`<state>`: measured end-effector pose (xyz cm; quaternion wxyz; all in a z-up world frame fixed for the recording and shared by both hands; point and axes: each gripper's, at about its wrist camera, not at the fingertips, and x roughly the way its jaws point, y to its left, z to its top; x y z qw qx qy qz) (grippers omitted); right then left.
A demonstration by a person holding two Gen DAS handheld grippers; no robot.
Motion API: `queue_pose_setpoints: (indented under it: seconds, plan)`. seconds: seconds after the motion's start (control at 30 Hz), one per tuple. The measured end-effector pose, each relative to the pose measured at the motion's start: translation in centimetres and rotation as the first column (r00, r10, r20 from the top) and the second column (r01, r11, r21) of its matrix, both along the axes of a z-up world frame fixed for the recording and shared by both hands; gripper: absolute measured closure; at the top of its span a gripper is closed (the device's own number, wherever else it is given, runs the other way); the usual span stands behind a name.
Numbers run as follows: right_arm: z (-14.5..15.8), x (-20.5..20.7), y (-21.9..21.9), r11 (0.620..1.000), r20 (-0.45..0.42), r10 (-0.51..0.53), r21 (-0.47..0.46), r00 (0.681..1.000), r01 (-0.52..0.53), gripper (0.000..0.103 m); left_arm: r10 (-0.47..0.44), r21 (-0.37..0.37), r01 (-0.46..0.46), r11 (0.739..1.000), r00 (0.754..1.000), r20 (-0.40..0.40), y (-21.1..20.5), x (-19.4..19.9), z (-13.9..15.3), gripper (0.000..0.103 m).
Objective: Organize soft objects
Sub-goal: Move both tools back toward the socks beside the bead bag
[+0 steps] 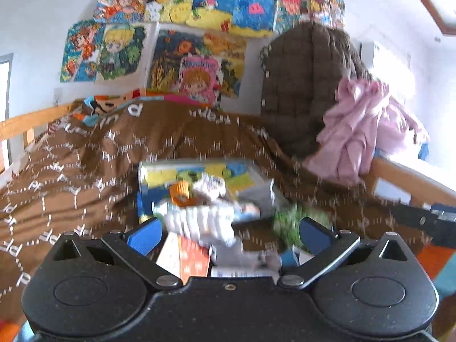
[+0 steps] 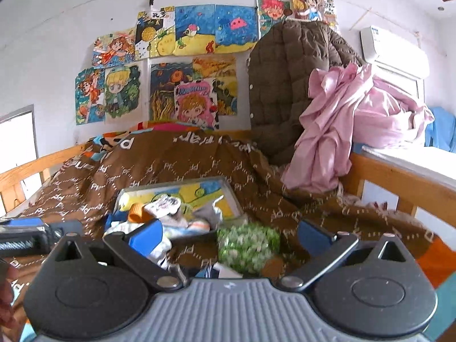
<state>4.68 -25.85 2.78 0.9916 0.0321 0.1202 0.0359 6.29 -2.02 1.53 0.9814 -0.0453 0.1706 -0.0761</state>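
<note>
A shallow tray (image 2: pixel 228 189) with a colourful picture base lies on the brown bedspread (image 2: pixel 176 159) and holds a pile of small socks and cloths (image 2: pixel 168 203) plus an orange piece (image 2: pixel 138 212). My right gripper (image 2: pixel 229 235) is open, and a green-and-white soft bundle (image 2: pixel 248 245) lies between its blue fingers in front of the tray. My left gripper (image 1: pixel 229 236) is open over a white ribbed sock (image 1: pixel 199 222) at the tray's (image 1: pixel 159 168) near edge. This view is blurred. The green bundle (image 1: pixel 290 222) sits by its right finger.
A brown quilted jacket (image 2: pixel 285 85) and a pink cloth (image 2: pixel 342 119) hang over the wooden bed rail (image 2: pixel 399 182) at right. Drawings (image 2: pixel 193 57) cover the wall, with an air conditioner (image 2: pixel 393 54) beyond. The left tool (image 2: pixel 28 233) shows at left, a hand (image 2: pixel 7 299) below it.
</note>
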Motion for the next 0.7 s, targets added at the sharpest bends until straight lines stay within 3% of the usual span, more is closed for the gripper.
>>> queue_pose_setpoints:
  seconds: [0.27, 0.47, 0.7]
  plan:
    - [-1.0, -0.8, 0.0, 1.000, -0.100, -0.019, -0.024, 0.995, 0.016, 0.000, -0.029, 0.077, 0.039, 0.996, 0.992, -0.121, -1.0, -0.5, -1.8, 0.001]
    - [-2.6, 1.0, 0.4, 0.998, -0.244, -0.034, -0.055, 0.969, 0.021, 0.000, -0.022, 0.141, 0.046, 0.989, 0.985, -0.172, -1.9, 0.1, -2.6, 0.001]
    - [-3.8, 2.4, 0.7, 0.997, -0.334, -0.040, -0.075, 0.942, 0.015, 0.000, -0.021, 0.180, 0.065, 0.982, 0.971, -0.236, -2.6, 0.9, -3.6, 0.001]
